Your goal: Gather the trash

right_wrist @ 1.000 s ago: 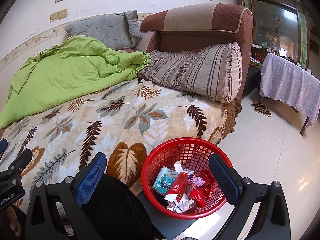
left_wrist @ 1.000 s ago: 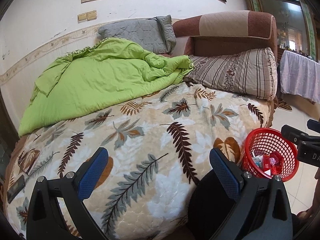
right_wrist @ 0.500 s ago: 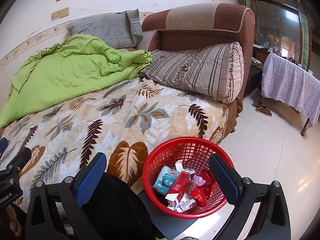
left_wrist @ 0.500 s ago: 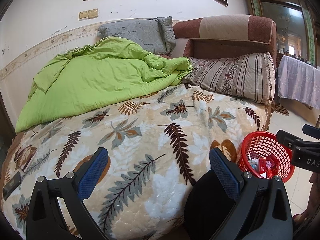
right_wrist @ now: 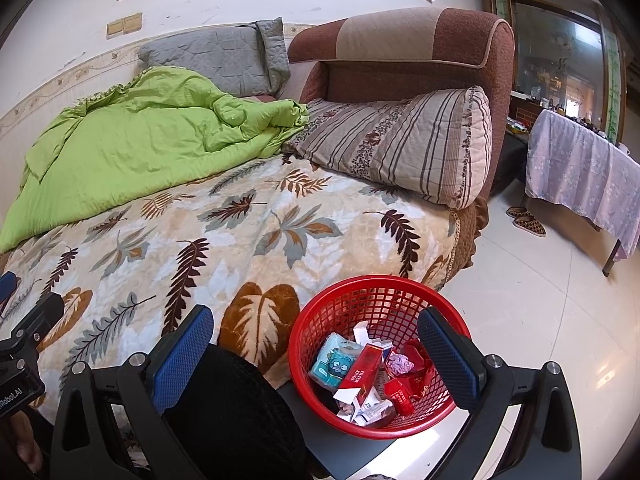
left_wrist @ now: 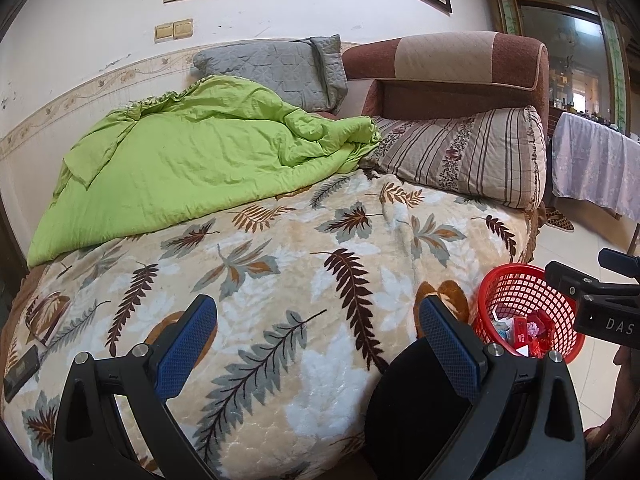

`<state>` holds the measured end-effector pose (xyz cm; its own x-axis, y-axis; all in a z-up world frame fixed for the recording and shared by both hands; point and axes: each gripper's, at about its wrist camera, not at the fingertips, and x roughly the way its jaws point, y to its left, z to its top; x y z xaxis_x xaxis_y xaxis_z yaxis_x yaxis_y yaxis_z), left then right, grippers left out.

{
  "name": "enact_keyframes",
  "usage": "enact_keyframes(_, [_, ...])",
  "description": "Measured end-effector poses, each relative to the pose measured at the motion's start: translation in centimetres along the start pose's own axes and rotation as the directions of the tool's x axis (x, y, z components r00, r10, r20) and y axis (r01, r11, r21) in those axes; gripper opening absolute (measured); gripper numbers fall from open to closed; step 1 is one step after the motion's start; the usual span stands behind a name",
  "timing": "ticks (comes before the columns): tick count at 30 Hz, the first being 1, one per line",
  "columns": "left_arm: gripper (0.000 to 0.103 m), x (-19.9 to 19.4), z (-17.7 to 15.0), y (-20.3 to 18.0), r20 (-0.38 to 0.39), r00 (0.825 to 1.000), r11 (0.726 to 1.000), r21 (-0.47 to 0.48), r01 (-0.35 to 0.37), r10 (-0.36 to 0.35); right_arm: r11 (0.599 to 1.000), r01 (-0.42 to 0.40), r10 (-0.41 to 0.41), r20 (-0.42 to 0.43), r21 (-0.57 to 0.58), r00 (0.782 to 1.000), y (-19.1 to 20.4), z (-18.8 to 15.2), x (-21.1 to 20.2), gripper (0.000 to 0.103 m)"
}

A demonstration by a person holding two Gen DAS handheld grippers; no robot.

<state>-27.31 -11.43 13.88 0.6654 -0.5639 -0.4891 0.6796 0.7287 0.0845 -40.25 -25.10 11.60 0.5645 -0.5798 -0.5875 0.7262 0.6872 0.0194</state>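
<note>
A red mesh basket [right_wrist: 376,300] stands on a dark stool beside the bed and holds trash: a red cigarette pack [right_wrist: 358,376], a teal tissue packet [right_wrist: 334,362], crumpled red wrappers [right_wrist: 416,380] and paper scraps. My right gripper [right_wrist: 314,354] hangs open just above the basket with nothing between its blue pads. In the left wrist view the basket [left_wrist: 520,292] sits at the lower right, partly hidden by the right gripper's body. My left gripper [left_wrist: 318,344] is open and empty above the leaf-patterned blanket [left_wrist: 280,264].
A green quilt [left_wrist: 192,160], a grey pillow [left_wrist: 276,68] and a striped pillow [left_wrist: 468,152] lie on the bed against a brown headboard [left_wrist: 460,68]. A dark phone [left_wrist: 20,366] lies at the blanket's left edge. A cloth-covered table [right_wrist: 580,176] and slippers [right_wrist: 526,220] stand on the tiled floor at right.
Both grippers have pulled back and risen slightly, so the bed and basket look a little farther away. Both stay open and empty.
</note>
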Motion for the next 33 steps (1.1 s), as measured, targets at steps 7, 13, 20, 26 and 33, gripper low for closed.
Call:
enact_keyframes(7, [0.101, 0.11, -0.15, 0.04, 0.001, 1.000, 1.000, -0.006, -0.010, 0.010, 1.000, -0.003, 0.003, -0.002, -0.006, 1.000, 0.01, -0.02, 0.06, 0.103])
enact_keyframes(13, [0.101, 0.13, -0.23, 0.24, 0.001, 1.000, 1.000, -0.006, -0.007, 0.007, 1.000, -0.004, 0.004, -0.010, -0.008, 1.000, 0.01, -0.11, 0.25, 0.103])
enact_keyframes(20, [0.101, 0.18, -0.20, 0.22, 0.001, 1.000, 1.000, -0.005, -0.011, 0.011, 1.000, -0.004, 0.004, -0.013, -0.010, 1.000, 0.09, -0.12, 0.43, 0.103])
enact_keyframes(26, [0.101, 0.18, -0.23, 0.27, 0.000, 1.000, 1.000, -0.009, -0.009, 0.009, 1.000, -0.005, 0.005, -0.016, -0.011, 1.000, 0.14, -0.16, 0.54, 0.103])
enact_keyframes(33, [0.101, 0.21, -0.23, 0.35, 0.000, 1.000, 1.000, -0.011, -0.007, 0.007, 1.000, -0.007, 0.006, -0.020, -0.019, 1.000, 0.37, -0.41, 0.77, 0.103])
